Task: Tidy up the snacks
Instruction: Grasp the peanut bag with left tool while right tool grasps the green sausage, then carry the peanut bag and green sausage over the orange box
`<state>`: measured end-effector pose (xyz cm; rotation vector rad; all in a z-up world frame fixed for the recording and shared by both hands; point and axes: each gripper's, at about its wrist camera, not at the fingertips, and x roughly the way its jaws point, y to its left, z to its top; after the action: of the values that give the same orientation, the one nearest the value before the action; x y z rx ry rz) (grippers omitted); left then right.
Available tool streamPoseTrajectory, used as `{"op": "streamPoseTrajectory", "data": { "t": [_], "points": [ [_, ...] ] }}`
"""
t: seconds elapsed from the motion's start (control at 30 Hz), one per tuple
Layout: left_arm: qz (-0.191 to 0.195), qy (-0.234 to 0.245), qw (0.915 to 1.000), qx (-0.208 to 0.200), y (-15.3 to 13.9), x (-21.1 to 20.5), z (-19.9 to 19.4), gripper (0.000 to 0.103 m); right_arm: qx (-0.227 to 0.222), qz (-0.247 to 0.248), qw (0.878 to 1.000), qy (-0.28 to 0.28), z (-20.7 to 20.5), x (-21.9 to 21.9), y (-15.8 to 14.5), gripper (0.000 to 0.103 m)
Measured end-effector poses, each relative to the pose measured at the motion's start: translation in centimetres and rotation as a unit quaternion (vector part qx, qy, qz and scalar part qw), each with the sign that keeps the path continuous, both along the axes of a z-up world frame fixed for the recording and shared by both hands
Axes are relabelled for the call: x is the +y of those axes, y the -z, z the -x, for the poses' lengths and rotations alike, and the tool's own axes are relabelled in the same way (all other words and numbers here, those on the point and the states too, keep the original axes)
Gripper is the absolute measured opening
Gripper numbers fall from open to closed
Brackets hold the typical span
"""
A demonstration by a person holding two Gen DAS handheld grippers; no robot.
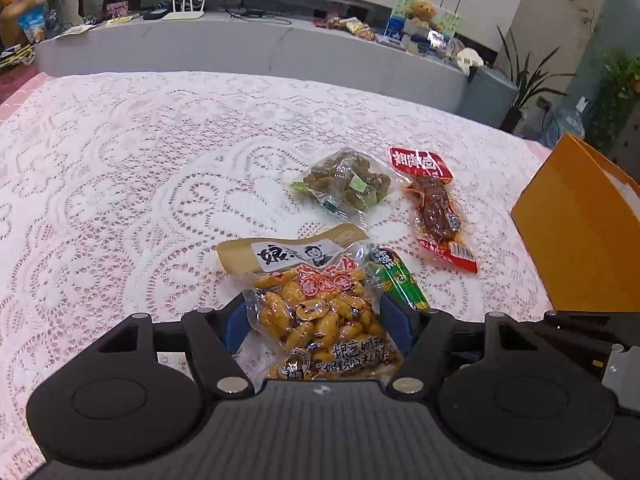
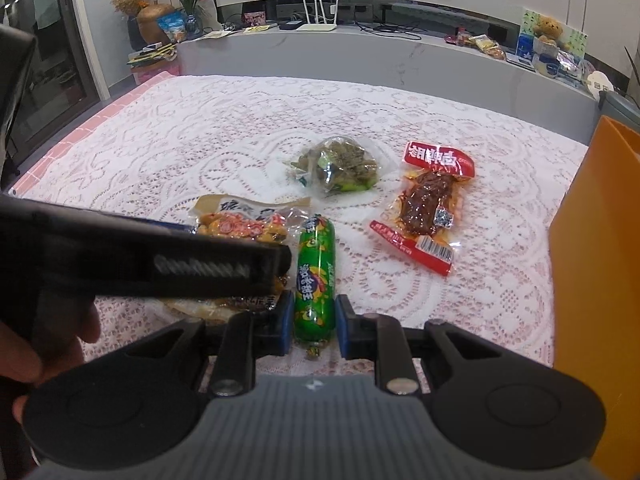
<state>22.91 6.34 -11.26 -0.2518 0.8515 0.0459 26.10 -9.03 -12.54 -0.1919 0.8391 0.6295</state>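
Observation:
A clear bag of yellow beans (image 1: 320, 312) lies on the lace tablecloth between the blue pads of my left gripper (image 1: 320, 324), which straddles it with jaws apart. A green sausage stick (image 2: 315, 272) lies beside it; my right gripper (image 2: 312, 324) has its pads on both sides of the sausage's near end, close to it, and I cannot tell if they press. The sausage also shows in the left wrist view (image 1: 396, 278). A clear bag of green snacks (image 1: 344, 182) and a red meat packet (image 1: 434, 204) lie further back.
An orange box (image 1: 580, 224) stands at the table's right edge, also in the right wrist view (image 2: 596, 264). The left gripper's body (image 2: 140, 260) crosses the right view's left side. A grey counter (image 1: 256, 44) with clutter runs behind the table.

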Motion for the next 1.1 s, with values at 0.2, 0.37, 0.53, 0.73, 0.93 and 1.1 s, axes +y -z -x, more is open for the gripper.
{"op": "streamPoseTrajectory", "data": {
  "t": [0.2,0.37,0.53,0.73,0.93,1.1],
  "points": [
    [0.004,0.016,0.9999,0.0,-0.6,0.8,0.4,0.068,-0.004,0.006,1.0,-0.008,-0.1,0.1,0.0,0.02],
    [0.013,0.036,0.9992,0.008,-0.8,2.0,1.3,0.068,-0.012,0.011,1.0,-0.014,-0.3,0.1,-0.1,0.023],
    [0.026,0.053,0.9982,0.011,-0.9,3.0,2.0,0.064,-0.023,0.024,0.999,-0.025,-0.7,0.8,0.2,0.031],
    [0.029,0.059,0.9977,0.015,-1.6,3.6,2.3,0.045,-0.023,0.027,0.999,-0.034,-1.3,1.6,0.6,0.031],
    [0.071,0.056,0.9958,0.011,-2.8,4.3,2.3,0.03,-0.01,0.02,0.999,-0.032,-1.2,1.7,0.3,0.021],
    [0.117,0.034,0.9921,0.029,-1.7,4.8,2.1,0.034,-0.002,0.008,1.0,-0.015,0.0,1.6,0.5,0.021]
  ]
}}
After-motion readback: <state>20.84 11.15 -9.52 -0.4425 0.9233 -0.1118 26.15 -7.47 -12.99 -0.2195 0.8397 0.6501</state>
